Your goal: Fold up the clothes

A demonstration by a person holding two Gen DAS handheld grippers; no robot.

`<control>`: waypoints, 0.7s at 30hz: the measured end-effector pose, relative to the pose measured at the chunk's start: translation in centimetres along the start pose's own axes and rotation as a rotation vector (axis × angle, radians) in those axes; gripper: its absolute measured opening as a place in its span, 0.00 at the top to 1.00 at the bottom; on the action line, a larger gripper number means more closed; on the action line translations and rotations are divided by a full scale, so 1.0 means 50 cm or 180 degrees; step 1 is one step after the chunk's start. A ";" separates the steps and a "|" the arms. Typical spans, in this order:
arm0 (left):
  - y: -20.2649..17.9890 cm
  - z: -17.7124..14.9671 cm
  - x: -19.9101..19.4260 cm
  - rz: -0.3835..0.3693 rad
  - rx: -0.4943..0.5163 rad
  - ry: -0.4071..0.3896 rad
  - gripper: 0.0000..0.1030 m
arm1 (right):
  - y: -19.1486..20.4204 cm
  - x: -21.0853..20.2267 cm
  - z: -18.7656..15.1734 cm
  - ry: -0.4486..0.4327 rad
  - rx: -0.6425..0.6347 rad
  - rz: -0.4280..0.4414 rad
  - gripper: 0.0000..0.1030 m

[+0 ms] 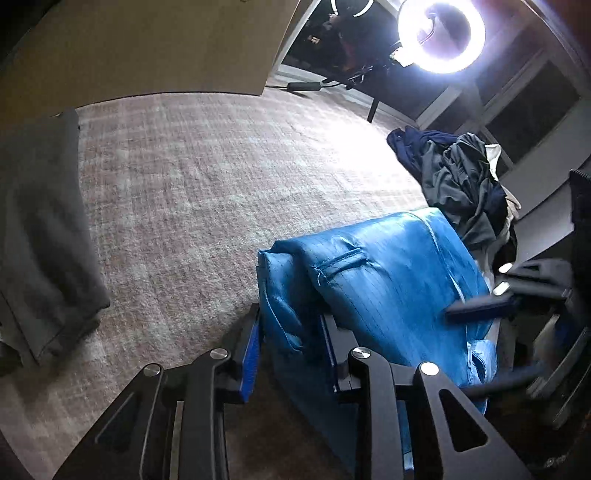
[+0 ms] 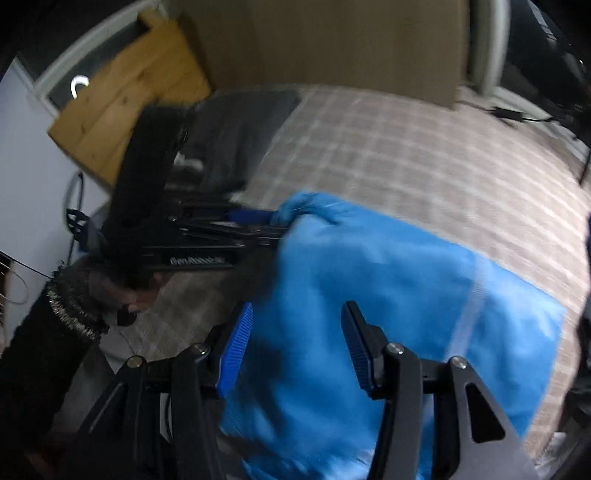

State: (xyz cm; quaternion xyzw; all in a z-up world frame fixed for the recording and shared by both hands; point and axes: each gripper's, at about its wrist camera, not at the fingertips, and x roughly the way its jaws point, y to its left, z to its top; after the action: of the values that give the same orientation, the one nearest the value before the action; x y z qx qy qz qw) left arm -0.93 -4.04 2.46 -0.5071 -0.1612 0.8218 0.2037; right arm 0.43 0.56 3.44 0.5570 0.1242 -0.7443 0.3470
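Note:
A shiny blue garment (image 1: 380, 280) is folded into a thick bundle over the carpet; it also fills the right wrist view (image 2: 388, 306). My left gripper (image 1: 291, 325) has its jaws partly closed on the bundle's left corner, cloth bulging between the pads. My right gripper (image 2: 297, 343) has its jaws apart around a thick fold of the same blue cloth. In the left wrist view the right gripper (image 1: 480, 310) presses into the bundle's right side. In the right wrist view the left gripper (image 2: 273, 218) holds the far corner. That view is motion-blurred.
A folded grey garment (image 1: 40, 229) lies on the carpet at left. A pile of dark unfolded clothes (image 1: 461, 181) sits at right. A ring light (image 1: 441, 35) glares at the back. A cardboard panel (image 2: 325, 40) and a wooden board (image 2: 122, 110) stand at the carpet's edge.

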 end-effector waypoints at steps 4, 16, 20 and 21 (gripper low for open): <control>0.015 0.000 -0.003 -0.0149 -0.0001 0.0038 0.79 | 0.026 0.064 0.015 0.0139 -0.0057 -0.0292 0.53; -0.017 0.028 0.051 -0.0559 0.0212 0.0237 0.86 | -0.058 0.072 0.012 0.0075 0.0569 0.0553 0.98; -0.008 0.031 0.048 -0.0452 0.0155 0.0251 0.86 | -0.057 0.084 0.005 0.0146 0.0625 0.0750 0.98; -0.004 0.029 0.040 -0.0417 0.0142 0.0254 0.82 | -0.055 0.092 -0.001 0.0248 0.0619 0.0809 0.98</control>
State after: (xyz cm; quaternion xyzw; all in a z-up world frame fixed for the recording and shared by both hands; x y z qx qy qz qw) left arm -3.01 -2.94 1.66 -0.5231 -0.1675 0.7893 0.2745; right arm -1.96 0.83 -1.36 0.6277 -0.0066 -0.6807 0.3777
